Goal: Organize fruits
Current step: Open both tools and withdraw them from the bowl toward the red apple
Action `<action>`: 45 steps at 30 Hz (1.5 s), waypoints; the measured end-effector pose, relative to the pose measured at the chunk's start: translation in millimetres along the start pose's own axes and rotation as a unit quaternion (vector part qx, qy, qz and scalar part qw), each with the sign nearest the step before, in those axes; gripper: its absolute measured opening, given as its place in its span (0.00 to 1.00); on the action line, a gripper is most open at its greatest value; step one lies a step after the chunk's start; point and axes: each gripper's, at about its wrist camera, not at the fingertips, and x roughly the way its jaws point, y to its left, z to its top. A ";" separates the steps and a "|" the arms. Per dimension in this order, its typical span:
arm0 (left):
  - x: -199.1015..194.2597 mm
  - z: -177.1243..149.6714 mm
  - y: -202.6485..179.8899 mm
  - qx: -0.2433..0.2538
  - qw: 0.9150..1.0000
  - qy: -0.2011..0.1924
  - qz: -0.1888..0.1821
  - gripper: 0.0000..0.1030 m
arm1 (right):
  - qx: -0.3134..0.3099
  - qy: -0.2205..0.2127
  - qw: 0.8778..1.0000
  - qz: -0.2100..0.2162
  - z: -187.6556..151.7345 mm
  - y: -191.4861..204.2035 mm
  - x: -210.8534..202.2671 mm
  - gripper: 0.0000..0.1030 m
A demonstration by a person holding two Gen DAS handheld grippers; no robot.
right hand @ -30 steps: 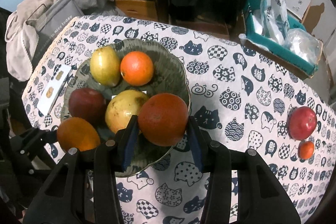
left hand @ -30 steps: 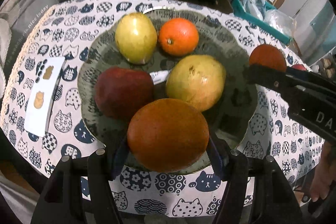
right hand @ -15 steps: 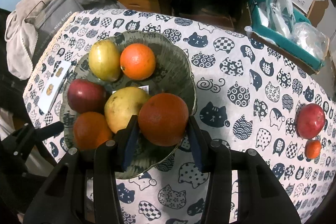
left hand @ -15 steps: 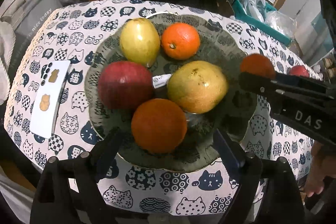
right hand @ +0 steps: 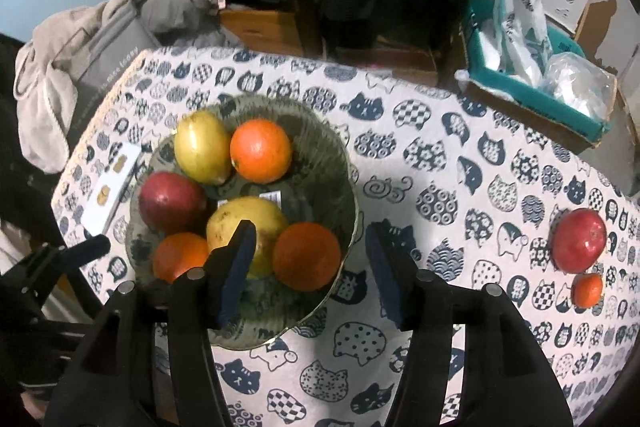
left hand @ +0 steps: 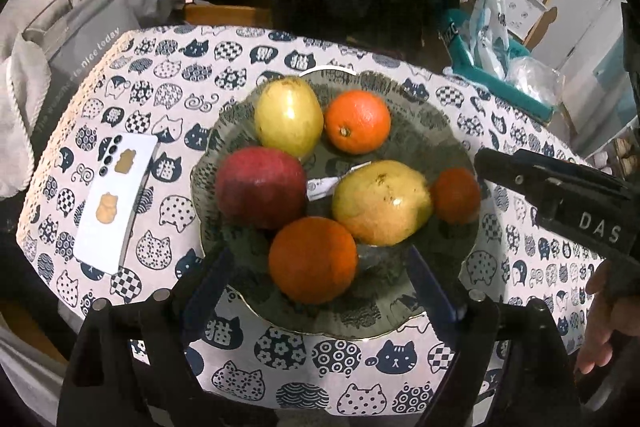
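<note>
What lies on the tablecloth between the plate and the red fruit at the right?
In the right wrist view, only bare tablecloth lies between the plate and the red fruit.

Right claw (right hand: 310, 271) hangs over the bowl's (right hand: 344, 163) near rim, an orange (right hand: 307, 255) between its parted jaws; five fruits behind and left, two (right hand: 580, 245) far right.

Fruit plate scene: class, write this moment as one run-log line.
left gripper: open, orange released | right gripper: jaws just opening, orange between, unpressed | plate: six fruits | table: apple, mandarin remain
</note>
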 end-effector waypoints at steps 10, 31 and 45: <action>-28.5 9.1 -12.7 0.011 0.999 -0.045 -0.004 0.86 | 0.017 -0.055 0.998 -0.020 6.5 -11.9 -43.9 0.58; -105.1 21.2 -73.8 0.065 0.987 -0.141 -0.033 0.91 | -0.002 -0.172 0.979 -0.110 -13.4 -34.9 -165.0 0.69; -143.3 23.1 -123.4 0.103 0.975 -0.190 -0.053 0.98 | 0.019 -0.229 0.963 -0.142 -43.0 -66.6 -232.9 0.75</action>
